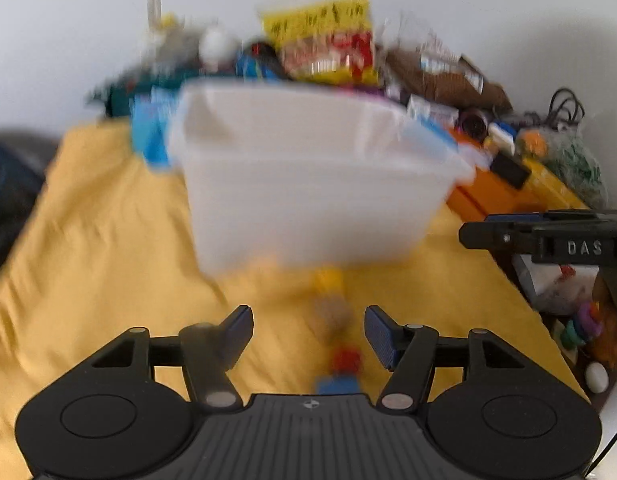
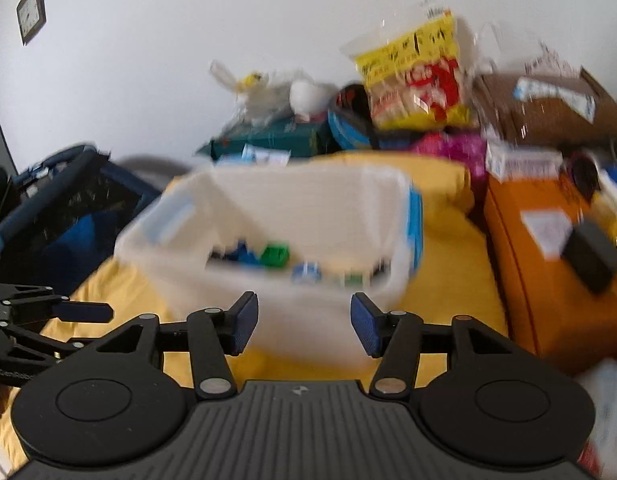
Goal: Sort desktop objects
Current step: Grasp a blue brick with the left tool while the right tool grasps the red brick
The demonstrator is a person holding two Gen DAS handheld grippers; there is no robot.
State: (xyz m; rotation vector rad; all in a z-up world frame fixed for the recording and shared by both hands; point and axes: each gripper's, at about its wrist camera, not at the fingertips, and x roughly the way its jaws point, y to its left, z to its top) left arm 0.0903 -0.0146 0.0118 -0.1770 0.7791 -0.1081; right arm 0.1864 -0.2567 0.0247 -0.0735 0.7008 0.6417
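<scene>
The toy figure (image 1: 335,332) lay on the yellow cloth (image 1: 108,260) just ahead of your left claw (image 1: 308,334), between the tips but nearer the right one, lengthwise toward the bin. It was blurred: yellow at the far end, tan in the middle, red then blue at the near end. It looked like small hard plastic, so I'd judge it light, stiff and a bit slick, and likely to roll or skid on soft cloth. Best hold would be across the tan midsection, pads square to its long axis.

Your left claw was open and empty, not touching the figure. Your right claw (image 2: 304,322) was also open and empty, hovering at the near wall of the white bin (image 2: 180,264).

The bin sat on the cloth just beyond the figure. In the right wrist view it already held small pieces: blue blocks (image 2: 240,254), a green block (image 2: 275,255), a small blue-white round item (image 2: 306,272), plus more I couldn't identify. It had thin translucent walls and a blue latch on its right side (image 2: 415,220).

Behind it against the wall: a yellow snack bag (image 2: 416,80), brown packages (image 2: 548,112) and an orange box (image 2: 548,280) to the right.
</scene>
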